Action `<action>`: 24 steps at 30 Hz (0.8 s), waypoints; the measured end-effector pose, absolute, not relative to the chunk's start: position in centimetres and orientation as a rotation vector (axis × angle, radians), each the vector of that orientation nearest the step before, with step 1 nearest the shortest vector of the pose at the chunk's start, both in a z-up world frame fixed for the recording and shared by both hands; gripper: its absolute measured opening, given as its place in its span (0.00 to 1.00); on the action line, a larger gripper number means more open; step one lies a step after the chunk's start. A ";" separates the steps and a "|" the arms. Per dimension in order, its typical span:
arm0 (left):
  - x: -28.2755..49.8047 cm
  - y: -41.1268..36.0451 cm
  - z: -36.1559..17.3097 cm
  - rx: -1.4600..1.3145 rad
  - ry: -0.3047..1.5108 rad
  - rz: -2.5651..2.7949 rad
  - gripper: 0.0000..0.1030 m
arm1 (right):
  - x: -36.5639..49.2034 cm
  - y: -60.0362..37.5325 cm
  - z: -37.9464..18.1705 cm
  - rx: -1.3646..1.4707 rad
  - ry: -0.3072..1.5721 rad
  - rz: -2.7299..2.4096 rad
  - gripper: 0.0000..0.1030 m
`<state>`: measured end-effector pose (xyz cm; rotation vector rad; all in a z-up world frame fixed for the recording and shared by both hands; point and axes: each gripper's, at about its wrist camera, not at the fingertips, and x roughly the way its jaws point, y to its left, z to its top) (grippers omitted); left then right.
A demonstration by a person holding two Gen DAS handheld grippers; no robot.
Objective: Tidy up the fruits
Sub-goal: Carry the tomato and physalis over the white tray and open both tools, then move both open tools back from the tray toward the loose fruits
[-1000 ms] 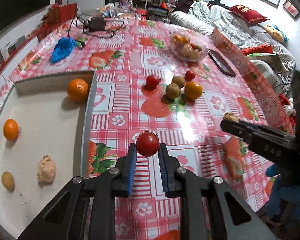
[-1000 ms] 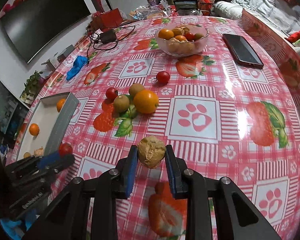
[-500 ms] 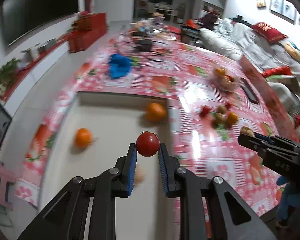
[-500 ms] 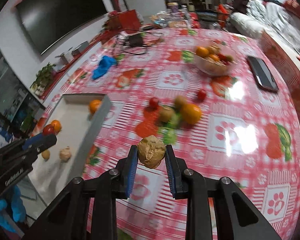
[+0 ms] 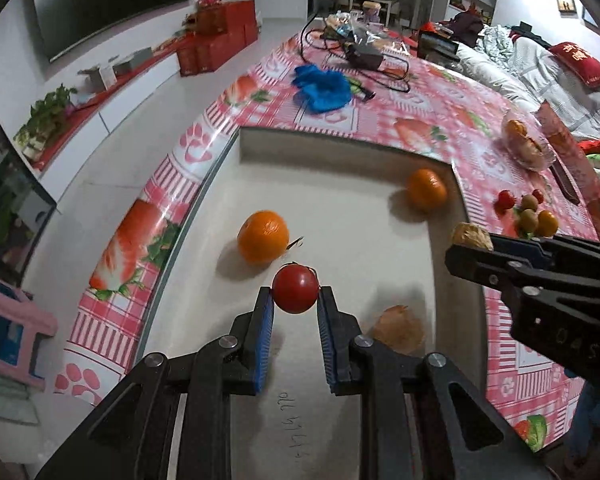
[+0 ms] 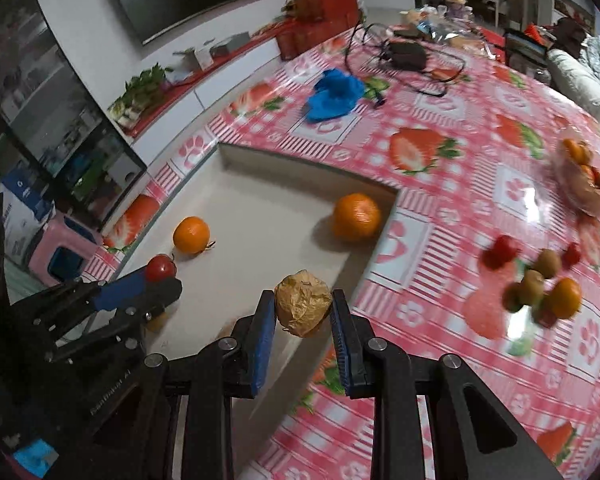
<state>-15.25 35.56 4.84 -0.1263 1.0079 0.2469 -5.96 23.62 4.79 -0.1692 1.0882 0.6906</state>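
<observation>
So it's maybe halfway. The shallow tray [image 5: 340, 160] in the middle of the left view already has two oranges [image 5: 263, 237] in it, plus a papery brown fruit [image 5: 398, 329] sitting just right of the left tongs [image 5: 295, 307]. Those tongs are pinching a tomato [image 5: 295, 288] above the tray floor, not dropped yet. The right tongs [image 6: 303, 316] are clamped on another papery brown fruit [image 6: 303, 303], hanging over the tray's near right edge in the right view. Both loads look ready to go in, I'd guess.

Still left: a little pile of fruit [image 6: 540, 280] out on the counter [image 6: 440, 208], at the right of the right view, blurry but looks like small red ones, a few greenish ones and an orange one. Also a glass bowl [image 5: 526, 146] of fruit further back.

Versus a second ago: both tongs were over the checked cloth beside the tray, same fruits gripped. Now both views look down into the tray, and the loose pile has slid off to the right edge.
</observation>
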 end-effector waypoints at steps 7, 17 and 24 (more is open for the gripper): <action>-15.0 35.4 4.1 -0.117 1.018 0.249 0.32 | -5.6 24.6 3.4 -0.207 1.124 0.678 0.28; -15.0 34.7 4.5 -0.082 0.992 0.274 0.77 | -5.6 24.7 3.5 -0.190 1.135 0.705 0.46; -15.3 34.6 5.3 -0.084 0.994 0.290 0.77 | -6.8 24.8 5.3 -0.231 1.059 0.689 0.83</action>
